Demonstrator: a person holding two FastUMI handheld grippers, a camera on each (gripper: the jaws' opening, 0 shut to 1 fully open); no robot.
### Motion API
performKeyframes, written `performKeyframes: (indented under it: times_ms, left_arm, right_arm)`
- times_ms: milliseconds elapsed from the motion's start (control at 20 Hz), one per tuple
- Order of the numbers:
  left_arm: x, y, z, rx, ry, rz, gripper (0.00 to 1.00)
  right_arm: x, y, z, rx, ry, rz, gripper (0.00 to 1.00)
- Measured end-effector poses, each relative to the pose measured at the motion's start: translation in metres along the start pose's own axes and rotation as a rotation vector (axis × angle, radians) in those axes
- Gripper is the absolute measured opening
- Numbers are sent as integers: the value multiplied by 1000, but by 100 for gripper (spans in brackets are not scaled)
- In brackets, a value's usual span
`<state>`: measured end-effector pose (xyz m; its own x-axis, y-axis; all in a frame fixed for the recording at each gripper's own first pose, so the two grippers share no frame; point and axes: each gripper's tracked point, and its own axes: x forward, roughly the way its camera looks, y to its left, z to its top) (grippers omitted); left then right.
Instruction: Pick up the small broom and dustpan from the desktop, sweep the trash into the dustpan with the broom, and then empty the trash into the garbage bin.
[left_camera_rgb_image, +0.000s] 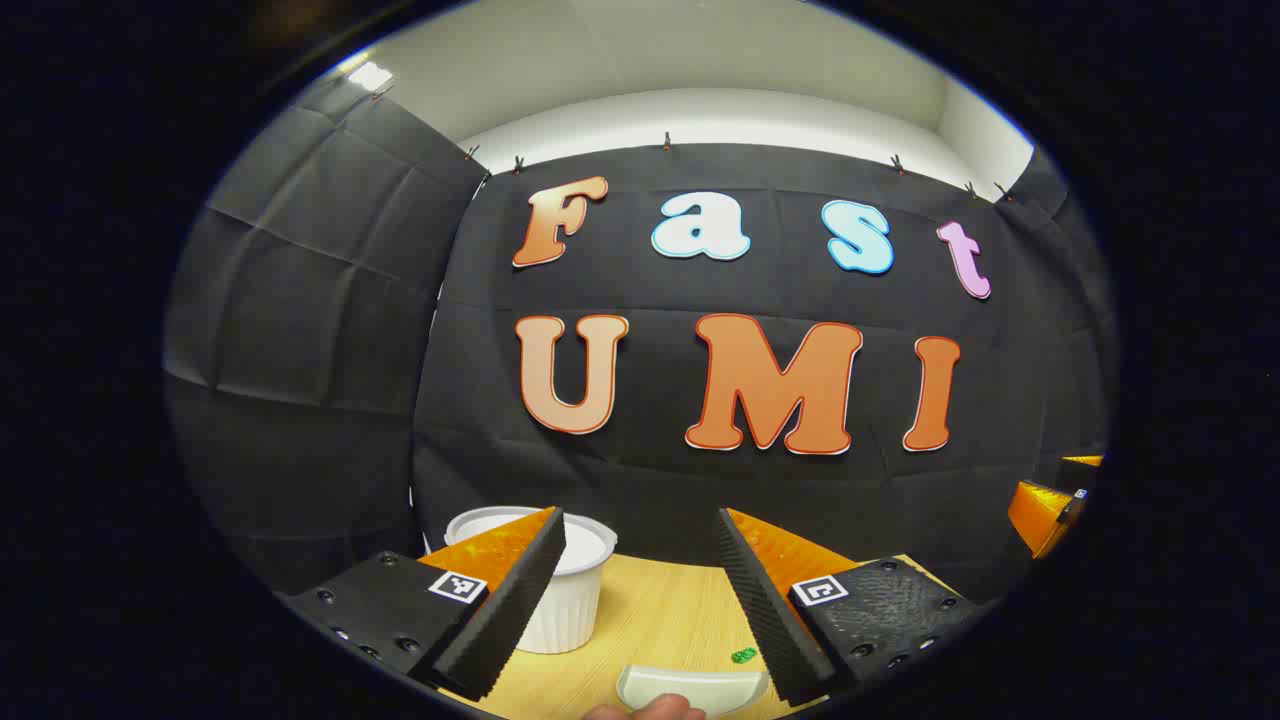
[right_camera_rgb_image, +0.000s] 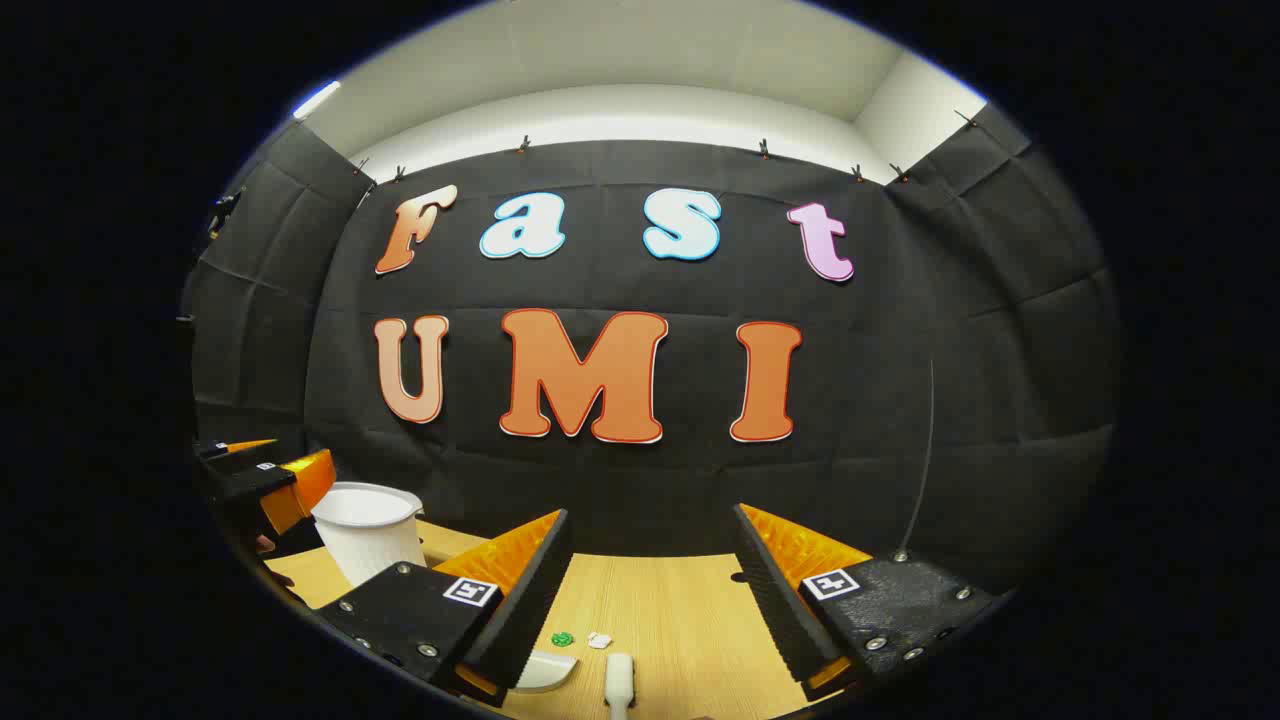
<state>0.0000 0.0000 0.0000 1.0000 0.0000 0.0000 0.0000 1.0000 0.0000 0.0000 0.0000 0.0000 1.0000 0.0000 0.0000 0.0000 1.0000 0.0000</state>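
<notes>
Looking at it now: both tools hang above the desk with nothing picked up, so the task reads as barely started.
Left gripper (left_camera_rgb_image: 640, 600): fingers spread wide, holding nothing. In the left gripper view a fingertip of a person (left_camera_rgb_image: 645, 710) peeks in at the bottom edge, just below the dustpan.
Right gripper (right_camera_rgb_image: 650, 600): also spread apart and empty.
Dustpan (left_camera_rgb_image: 692, 688): pale, lying on the wooden desktop (left_camera_rgb_image: 655, 610) right below and between the left fingers; its rim also peeks out in the right gripper view.
Broom: I'm guessing the pale handle end (right_camera_rgb_image: 619, 680) at the bottom of the right gripper view is it, lying on the desk below that tool. Bristles are cut off, so I can't be sure.
Bin (right_camera_rgb_image: 368, 530): white ribbed tub standing upright at the back left of the desk.
Trash count: two bits that I can make out, one green scrap (right_camera_rgb_image: 562, 638) and one white scrap (right_camera_rgb_image: 599, 640), close together near the dustpan.
Other counts: one dustpan, one likely broom, one bin, two grippers.
Risk 1: the scraps look tiny and light, so a hard sweep could flick them past the pan or off the desk.
Risk 2: the dustpan lies flat and thin, so the fingers could skid it along instead of catching it.
Risk 3: the left tool hangs close to the bin, so a careless swing might knock it over.
</notes>
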Motion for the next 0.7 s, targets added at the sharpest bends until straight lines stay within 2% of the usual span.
performKeyframes:
  times_ms: [350, 550, 600, 700]
  left_arm:
    - [-10, -35, 15, 56, -56, -42, 94]
    - [-8, -52, 14, 59, -54, -78, 93]
    - [-8, -54, 17, 58, -59, -83, 93]
    - [-9, -59, 25, 46, -72, -96, 93]
  right_arm:
    - [-7, -5, 15, -28, -59, -3, 94]
    - [-10, 0, 19, -20, -45, 12, 84]
    - [-10, 2, 22, -15, -44, 24, 77]
    - [-9, 5, 41, 32, -60, 50, 75]
